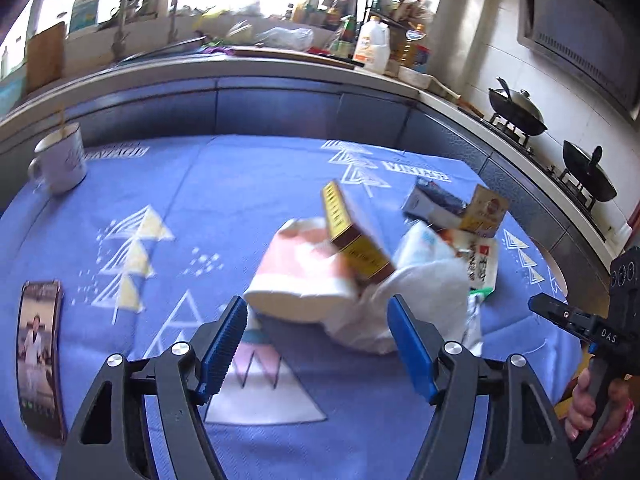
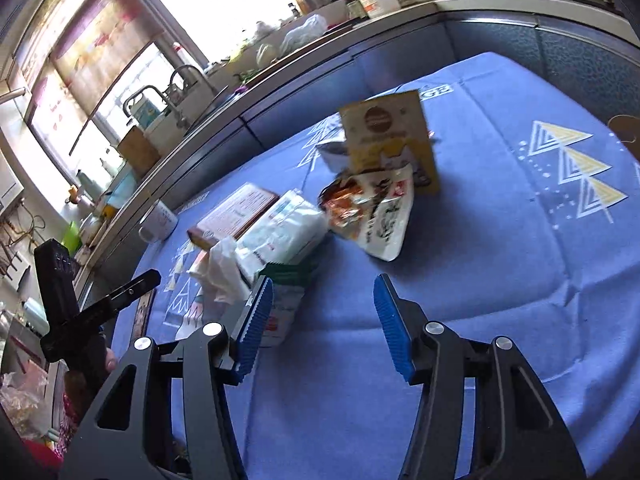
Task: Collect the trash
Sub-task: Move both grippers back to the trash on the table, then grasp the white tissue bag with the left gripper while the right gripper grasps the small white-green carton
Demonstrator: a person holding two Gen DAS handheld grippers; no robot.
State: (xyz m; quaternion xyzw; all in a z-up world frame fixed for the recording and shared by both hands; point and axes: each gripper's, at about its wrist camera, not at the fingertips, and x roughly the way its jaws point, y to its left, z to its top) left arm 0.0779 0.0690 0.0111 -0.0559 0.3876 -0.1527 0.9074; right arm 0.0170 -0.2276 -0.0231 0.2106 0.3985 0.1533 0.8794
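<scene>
Left wrist view: we see the left hand-held gripper (image 1: pixel 316 316) spread, its 2 ribbed blue pads empty, above crumpled white tissue (image 1: pixel 420 292) and 1 yellow-brown carton (image 1: pixel 352 236) on the blue cloth worktop (image 1: pixel 192 200).

Right wrist view: the right hand-held gripper (image 2: pixel 324 300) is spread and empty; 1 glossy foil pouch (image 2: pixel 380 208) lies beyond.

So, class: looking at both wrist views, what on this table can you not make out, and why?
- Yellow-brown box: print unreadable in the left wrist view, motion blur.
- Phone: screen picture too small and warped at the left wrist view's edge.
- Green-topped packet: partly hidden behind the right tool's finger in the right wrist view.
- Mug: contents hidden by its rim.
</scene>
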